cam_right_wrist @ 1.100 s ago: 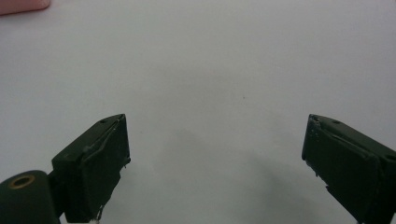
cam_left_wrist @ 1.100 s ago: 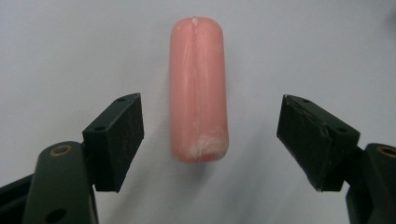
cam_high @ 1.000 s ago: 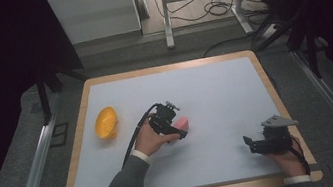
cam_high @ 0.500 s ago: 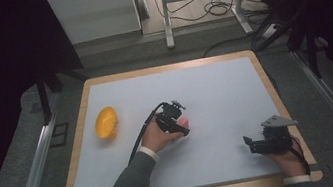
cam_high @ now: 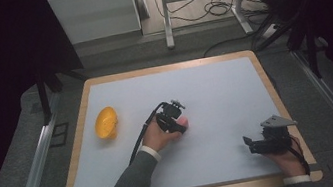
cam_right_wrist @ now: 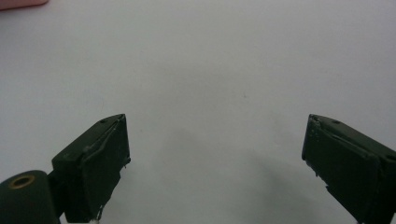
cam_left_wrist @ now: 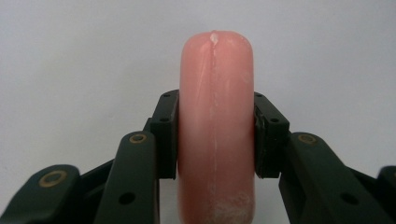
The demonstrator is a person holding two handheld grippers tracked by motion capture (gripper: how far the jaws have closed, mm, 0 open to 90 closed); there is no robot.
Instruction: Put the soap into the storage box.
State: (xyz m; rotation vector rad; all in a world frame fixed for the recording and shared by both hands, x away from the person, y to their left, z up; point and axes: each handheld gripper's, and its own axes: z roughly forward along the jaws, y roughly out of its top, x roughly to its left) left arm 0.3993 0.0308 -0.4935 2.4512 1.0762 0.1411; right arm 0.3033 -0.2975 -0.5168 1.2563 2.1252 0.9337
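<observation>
A pink rounded block (cam_left_wrist: 215, 126) stands between the jaws of my left gripper (cam_left_wrist: 215, 135), and both pads press on its sides. Those jaws have just been closing on it. From above, the left gripper (cam_high: 177, 122) rests near the middle of the white mat (cam_high: 214, 91), with the pink block (cam_high: 183, 120) peeking out at its tip. My right gripper (cam_right_wrist: 215, 158) hangs open over bare mat, nothing between its fingers. It sits near the mat's front right corner in the high view, right gripper (cam_high: 252, 143). A sliver of the pink block (cam_right_wrist: 21, 3) shows at the top left of the right gripper view.
An orange rounded object (cam_high: 106, 122) lies on the left side of the mat. A wooden border (cam_high: 262, 70) frames the mat. Metal rails run along both sides of the table, and a stand with cables is behind it.
My left gripper has shifted slightly right and toward the front and closed onto the pink block. The right hand has stayed where it was.
</observation>
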